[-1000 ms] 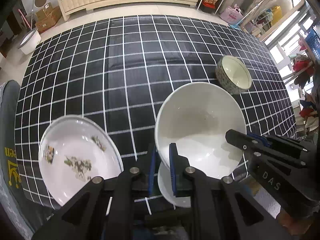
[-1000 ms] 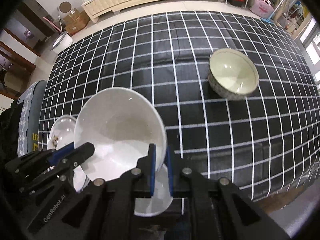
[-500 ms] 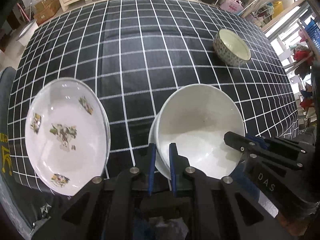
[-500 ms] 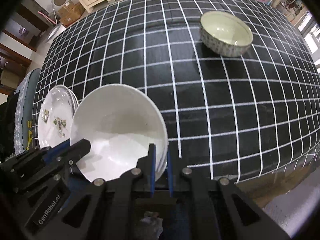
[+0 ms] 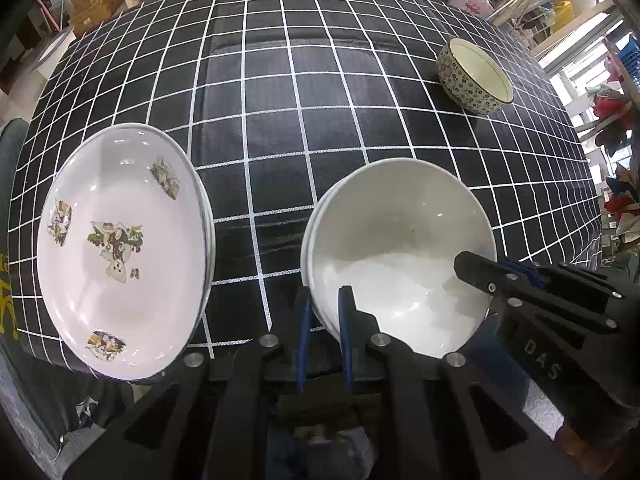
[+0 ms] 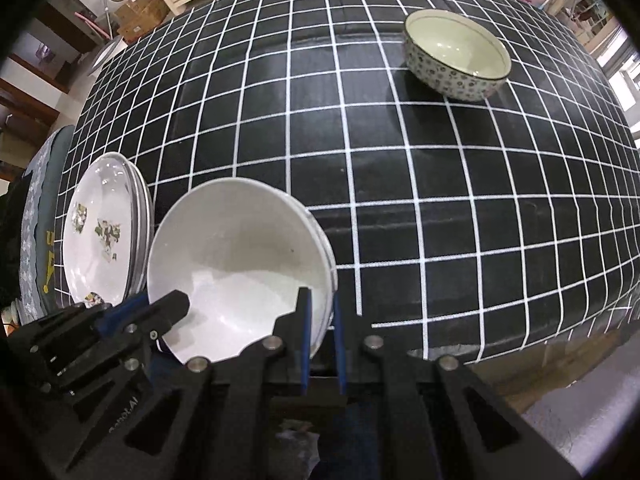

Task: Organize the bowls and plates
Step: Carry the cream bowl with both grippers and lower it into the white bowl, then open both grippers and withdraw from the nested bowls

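- Left gripper (image 5: 323,300), black with blue pads: jaws nearly closed, pinching the near-left rim of the large plain white ceramic bowl (image 5: 400,248).
- Right gripper (image 6: 320,304), same build: jaws nearly closed, pinching the opposite rim of the same white bowl (image 6: 240,264); one pad inside, one outside.
- In the left wrist view the right gripper (image 5: 480,270) shows at the bowl's right edge; in the right wrist view the left gripper (image 6: 176,304) shows at the bowl's left edge.
- White bowl sits nested in another white bowl beneath it (image 5: 310,236); only the lower rim edge shows. Whether it is fully seated, cannot tell.
- Bowl pair is at the near edge of the table, on the black tablecloth with white grid lines (image 5: 280,100).
- Stack of white shallow plates with a printed floral/figure pattern (image 5: 120,240) lies to the left of the bowls, near but apart, also at the near table edge; at least two rims visible (image 6: 138,216).
- Small cream bowl with dark speckled floral outside (image 5: 474,74) stands upright far right on the cloth, well apart from the white bowls (image 6: 456,56).
- Both grippers point steeply down at the table.
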